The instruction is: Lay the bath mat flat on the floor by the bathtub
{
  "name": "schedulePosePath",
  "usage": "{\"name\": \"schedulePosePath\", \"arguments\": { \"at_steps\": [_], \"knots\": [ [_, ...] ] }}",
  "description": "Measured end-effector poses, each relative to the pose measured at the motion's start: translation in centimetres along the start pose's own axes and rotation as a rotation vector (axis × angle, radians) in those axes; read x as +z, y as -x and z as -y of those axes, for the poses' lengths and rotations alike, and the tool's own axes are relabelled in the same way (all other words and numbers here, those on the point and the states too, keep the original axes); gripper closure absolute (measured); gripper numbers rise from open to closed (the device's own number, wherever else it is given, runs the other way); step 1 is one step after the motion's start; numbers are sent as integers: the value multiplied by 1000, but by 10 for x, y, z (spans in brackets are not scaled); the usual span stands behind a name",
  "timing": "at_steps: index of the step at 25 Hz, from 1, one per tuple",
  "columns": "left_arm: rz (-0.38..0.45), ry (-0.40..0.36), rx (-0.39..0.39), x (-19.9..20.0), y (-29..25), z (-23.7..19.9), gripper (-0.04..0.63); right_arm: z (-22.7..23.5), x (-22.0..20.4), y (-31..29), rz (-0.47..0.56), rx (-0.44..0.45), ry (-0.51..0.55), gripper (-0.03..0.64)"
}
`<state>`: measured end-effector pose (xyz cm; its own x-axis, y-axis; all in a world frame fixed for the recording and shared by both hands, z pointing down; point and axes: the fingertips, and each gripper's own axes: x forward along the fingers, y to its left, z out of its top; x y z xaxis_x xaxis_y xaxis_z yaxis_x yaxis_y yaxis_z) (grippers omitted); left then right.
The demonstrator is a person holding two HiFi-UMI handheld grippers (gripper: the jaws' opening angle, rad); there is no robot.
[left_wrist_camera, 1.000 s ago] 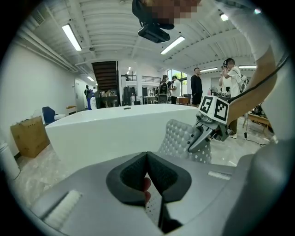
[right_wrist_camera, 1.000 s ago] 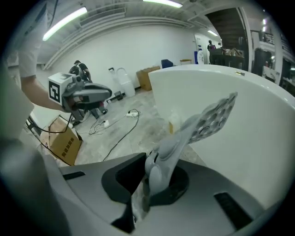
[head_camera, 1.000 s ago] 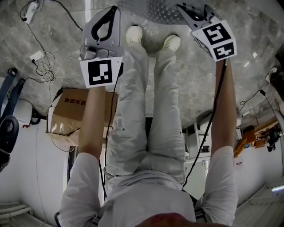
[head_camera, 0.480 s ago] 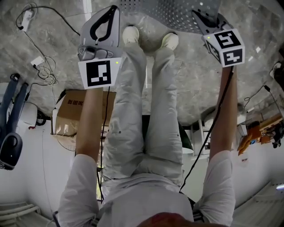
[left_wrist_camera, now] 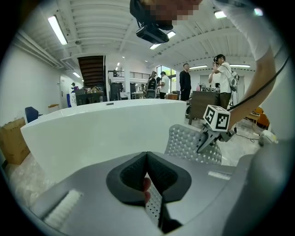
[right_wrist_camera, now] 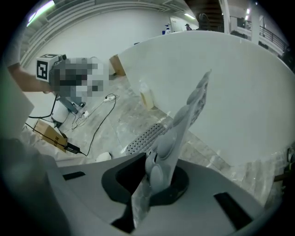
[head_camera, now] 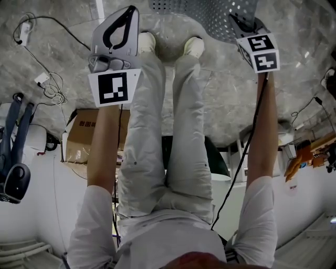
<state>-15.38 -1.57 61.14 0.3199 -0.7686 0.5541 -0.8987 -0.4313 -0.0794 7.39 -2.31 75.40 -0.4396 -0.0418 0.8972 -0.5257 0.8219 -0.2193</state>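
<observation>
The bath mat (head_camera: pixel 205 16) is grey and perforated, and it hangs spread between my two grippers above the marble floor, just past the person's shoes. My left gripper (head_camera: pixel 132 10) holds one end, and in the left gripper view (left_wrist_camera: pixel 147 159) the jaws are shut on a thin perforated edge of the mat (left_wrist_camera: pixel 153 205). My right gripper (head_camera: pixel 234 18) holds the other end. In the right gripper view (right_wrist_camera: pixel 152 161) the jaws pinch the mat (right_wrist_camera: pixel 177 129), whose suction cups show. The white bathtub (left_wrist_camera: pixel 92 133) stands right in front of me.
A cardboard box (head_camera: pixel 86 136) and loose cables with a power strip (head_camera: pixel 42 79) lie on the floor at the left. A blue and black device (head_camera: pixel 13 157) stands at the far left. Several people (left_wrist_camera: pixel 221 78) stand beyond the tub.
Both grippers have moved forward, away from the body, carrying the mat along. The right gripper has shifted slightly outward. Both grips are unchanged.
</observation>
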Motion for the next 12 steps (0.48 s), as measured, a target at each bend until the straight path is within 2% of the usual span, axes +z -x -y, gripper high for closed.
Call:
{"name": "schedulePosePath", "arguments": {
  "at_steps": [6, 9, 12],
  "knots": [
    [-6, -112, -22, -26, -36, 17, 597, 35, -32, -36, 31, -68, -81, 592],
    [20, -124, 8, -44, -60, 18, 597, 50, -41, -52, 78, -110, -96, 592],
    [25, -91, 20, -64, -83, 20, 597, 58, -59, -64, 119, -154, -128, 591]
  ]
}}
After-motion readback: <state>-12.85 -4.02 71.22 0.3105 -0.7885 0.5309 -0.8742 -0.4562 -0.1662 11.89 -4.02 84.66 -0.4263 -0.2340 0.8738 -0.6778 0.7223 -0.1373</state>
